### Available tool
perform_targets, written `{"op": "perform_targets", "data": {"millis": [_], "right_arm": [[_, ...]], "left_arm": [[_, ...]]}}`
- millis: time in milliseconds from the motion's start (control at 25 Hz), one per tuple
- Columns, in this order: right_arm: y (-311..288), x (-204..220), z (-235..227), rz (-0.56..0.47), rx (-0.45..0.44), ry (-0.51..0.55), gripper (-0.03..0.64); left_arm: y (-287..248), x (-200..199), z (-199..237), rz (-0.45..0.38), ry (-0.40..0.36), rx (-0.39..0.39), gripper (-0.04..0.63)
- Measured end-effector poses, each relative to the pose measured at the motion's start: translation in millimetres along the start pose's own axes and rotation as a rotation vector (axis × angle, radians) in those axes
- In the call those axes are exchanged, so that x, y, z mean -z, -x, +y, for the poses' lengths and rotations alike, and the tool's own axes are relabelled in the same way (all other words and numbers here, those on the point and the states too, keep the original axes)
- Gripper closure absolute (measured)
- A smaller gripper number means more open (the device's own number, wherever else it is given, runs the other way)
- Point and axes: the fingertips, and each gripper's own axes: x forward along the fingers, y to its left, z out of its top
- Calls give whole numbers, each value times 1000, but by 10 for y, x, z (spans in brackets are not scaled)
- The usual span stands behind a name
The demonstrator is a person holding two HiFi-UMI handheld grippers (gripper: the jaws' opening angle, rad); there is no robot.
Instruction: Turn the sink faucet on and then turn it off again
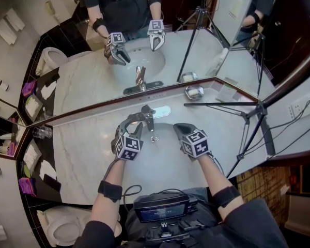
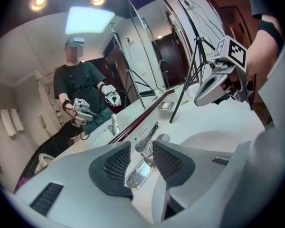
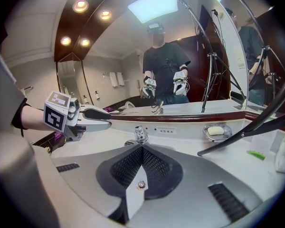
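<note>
**Head view:** Faucet (image 1: pixel 146 115) sits at the far rim of the sink (image 1: pixel 164 148), centre of the marble worktop (image 1: pixel 82 154). L claw (image 1: pixel 138 120) is right at the lever. R claw (image 1: pixel 182 130) hangs over the basin, just right of the faucet. No stream seen at the spout.

**L gripper view:** L claw (image 2: pixel 141 156) has its jaws apart. The lever (image 2: pixel 150 136) stands in the gap and the pads aren't pressing on it, so no grip.

**R gripper view:** R claw (image 3: pixel 142 148) is closed and empty, and the faucet (image 3: pixel 141 135) is just beyond its tips.

**Progress (judgement):** can't tell whether this is before the "on" or after the "off".

**Around:**
- Soap dish (image 1: pixel 194 92) far right.
- Glass (image 1: pixel 41 132) far left.
- Tripod (image 1: pixel 250 119) legs on the right, well clear of the lever.
- Nothing blocks the lever.
</note>
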Motion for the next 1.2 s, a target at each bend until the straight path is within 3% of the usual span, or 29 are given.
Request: {"op": "perform_targets", "data": {"millis": [200,440,920,1200], "right_arm": [[29,17,-104,6,13,-6,594],[46,19,-211,6,31,-17,592],[79,104,-368,11,54,-43,592],[42,148,-406,22,52,-53,592]], "left_arm": [[-328,-120,-141,22,-109,62,408],[-660,-179,-286,44,-267,118,407],[-1023,-97,-546,94,-338,199,408],[-1064,-74,-585,91,-360,182,414]]}}
